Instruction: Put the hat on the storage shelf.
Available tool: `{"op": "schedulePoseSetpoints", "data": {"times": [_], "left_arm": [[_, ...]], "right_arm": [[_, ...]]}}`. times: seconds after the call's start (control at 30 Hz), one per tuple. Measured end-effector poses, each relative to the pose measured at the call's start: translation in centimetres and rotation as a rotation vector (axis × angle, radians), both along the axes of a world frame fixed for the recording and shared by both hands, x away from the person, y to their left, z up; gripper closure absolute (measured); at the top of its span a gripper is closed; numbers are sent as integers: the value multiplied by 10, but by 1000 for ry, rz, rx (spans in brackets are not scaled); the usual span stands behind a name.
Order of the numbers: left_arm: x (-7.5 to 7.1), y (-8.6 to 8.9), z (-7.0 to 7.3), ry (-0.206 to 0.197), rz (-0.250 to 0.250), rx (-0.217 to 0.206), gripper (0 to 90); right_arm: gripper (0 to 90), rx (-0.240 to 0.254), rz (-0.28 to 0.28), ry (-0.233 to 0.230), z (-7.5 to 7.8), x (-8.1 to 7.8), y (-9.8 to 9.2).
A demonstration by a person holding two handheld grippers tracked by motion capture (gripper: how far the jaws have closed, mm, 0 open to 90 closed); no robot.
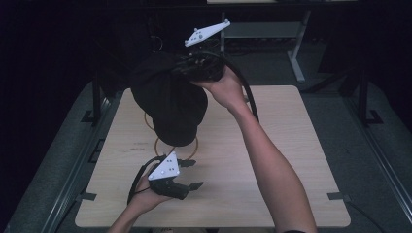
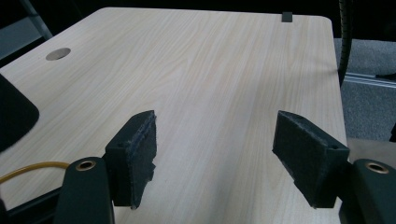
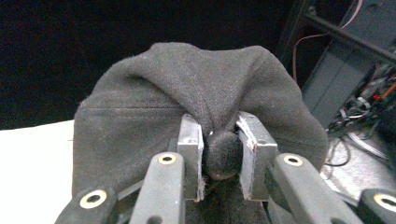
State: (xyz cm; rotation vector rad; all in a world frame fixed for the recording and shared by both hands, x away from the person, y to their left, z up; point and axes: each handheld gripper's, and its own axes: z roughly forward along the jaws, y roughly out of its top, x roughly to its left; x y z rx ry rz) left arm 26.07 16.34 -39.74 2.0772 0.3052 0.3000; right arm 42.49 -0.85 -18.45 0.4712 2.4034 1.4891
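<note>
Yellow ring [image 1: 167,145] — half under hat [image 1: 167,99]

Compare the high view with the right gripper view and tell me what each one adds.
High view alone: the left claw, open and empty above the wooden table, and yellow rings under the hanging black cap. Right gripper view alone: the pads pinching a fold of the cap. Both: the right claw shut on the cap.
</note>
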Motion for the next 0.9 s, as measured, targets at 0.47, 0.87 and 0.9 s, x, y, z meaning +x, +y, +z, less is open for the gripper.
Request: {"op": "schedulePoseSetpoints", "data": {"times": [0.47,0.87,0.9], "left_arm": [[-5,-12,-5,-9,-44,39,295],[-5,-12,-6,-11,-41,28,296],[-5,-11,-6,-9,-41,30,295]], "right_arm": [[712,-92,-1,81,-18,16,45],[492,-135,5,133,-36,20,66],[461,-128,1,139,-37,19,61]]}}
